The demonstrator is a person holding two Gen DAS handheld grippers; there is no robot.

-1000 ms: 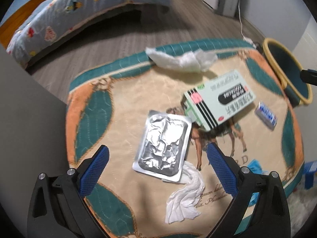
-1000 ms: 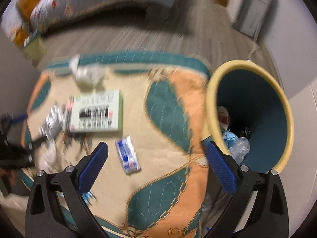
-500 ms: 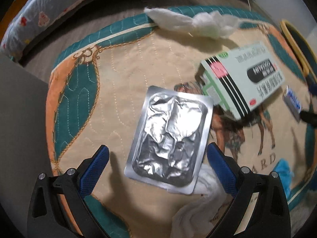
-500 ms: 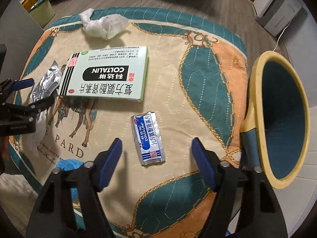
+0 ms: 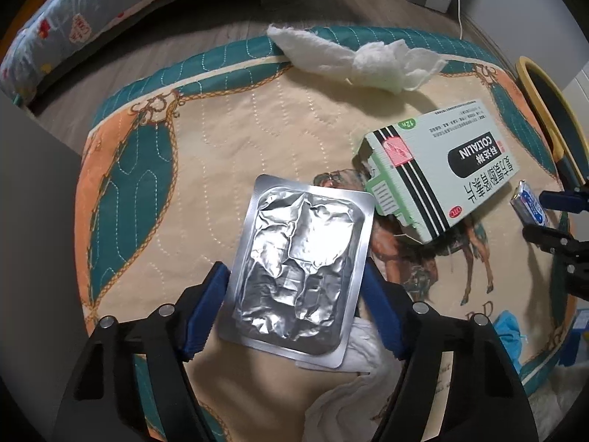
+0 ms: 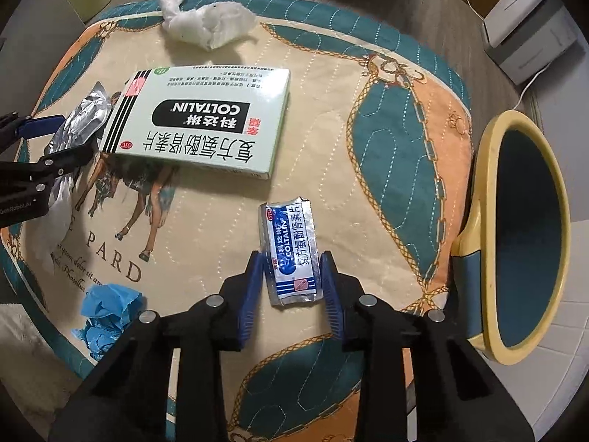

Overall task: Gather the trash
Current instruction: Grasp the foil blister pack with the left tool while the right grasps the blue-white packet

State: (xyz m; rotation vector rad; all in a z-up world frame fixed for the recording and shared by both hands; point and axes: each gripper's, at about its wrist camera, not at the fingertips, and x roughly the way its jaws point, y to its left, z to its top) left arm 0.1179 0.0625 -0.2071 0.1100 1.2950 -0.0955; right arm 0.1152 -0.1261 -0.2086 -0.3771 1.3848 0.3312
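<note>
My left gripper [image 5: 294, 294] has closed its blue pads against both long edges of a silver foil blister sheet [image 5: 298, 269] that lies on the patterned mat [image 5: 206, 169]. My right gripper [image 6: 292, 280] has closed its pads on the sides of a small blue and white foil sachet [image 6: 292, 254] on the same mat. The foil sheet shows small in the right wrist view [image 6: 83, 118], the sachet in the left wrist view [image 5: 528, 202]. A yellow-rimmed teal bin [image 6: 522, 235] stands right of the mat.
A green and white medicine box [image 6: 198, 118] lies mid-mat. A white tissue wad [image 6: 210, 22] sits at the far edge, another white tissue [image 5: 353, 379] under the foil sheet, and crumpled blue paper [image 6: 108, 313] at the near left. A bed [image 5: 73, 25] lies beyond.
Both grippers came down to the mat and narrowed: the left around the foil sheet, the right, swung over from the bin, around the sachet.
</note>
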